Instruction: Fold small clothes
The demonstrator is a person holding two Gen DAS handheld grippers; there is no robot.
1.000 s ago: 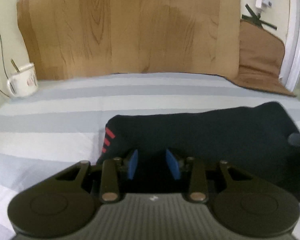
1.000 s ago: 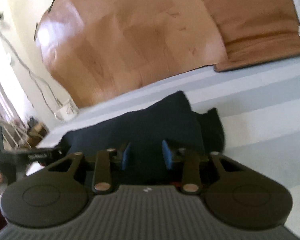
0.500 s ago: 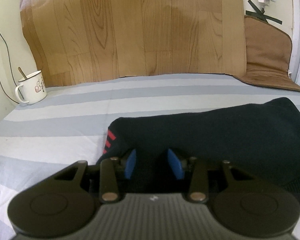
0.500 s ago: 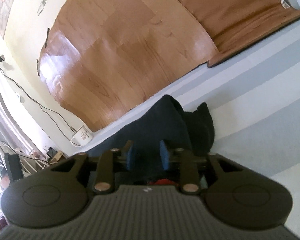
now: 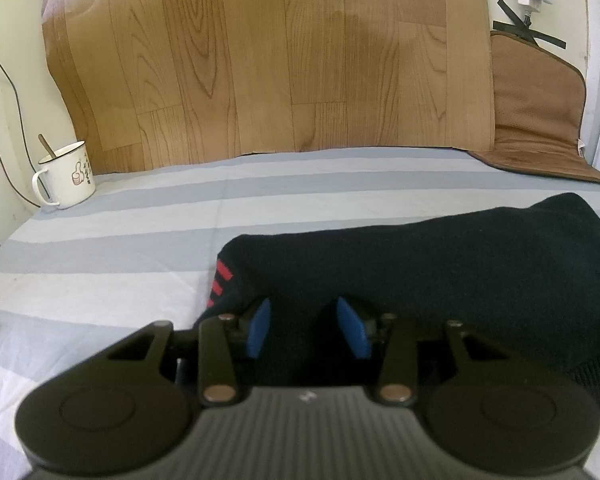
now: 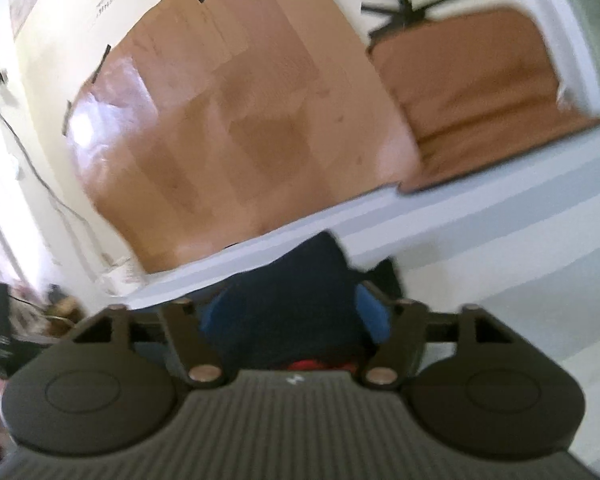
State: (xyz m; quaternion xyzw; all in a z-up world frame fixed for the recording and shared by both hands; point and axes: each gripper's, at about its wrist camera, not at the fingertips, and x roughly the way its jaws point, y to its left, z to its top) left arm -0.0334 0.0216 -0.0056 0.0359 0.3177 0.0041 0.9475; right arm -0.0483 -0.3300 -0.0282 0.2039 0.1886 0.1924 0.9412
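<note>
Both tongs sit over the dark garment [image 5: 440, 264]: the left tongs [image 5: 306, 330] stand partly parted with cloth bunched between the blue pads, though whether they pinch it is hard to tell. The right tongs [image 6: 296, 312] have just been opening and stand wide, cloth between but not pressed, in a blurred view. Navy-black with red stripes [image 5: 220, 282] at one end, the garment lies folded on the grey-striped bed [image 5: 140, 240], its right end cut off.
</note>
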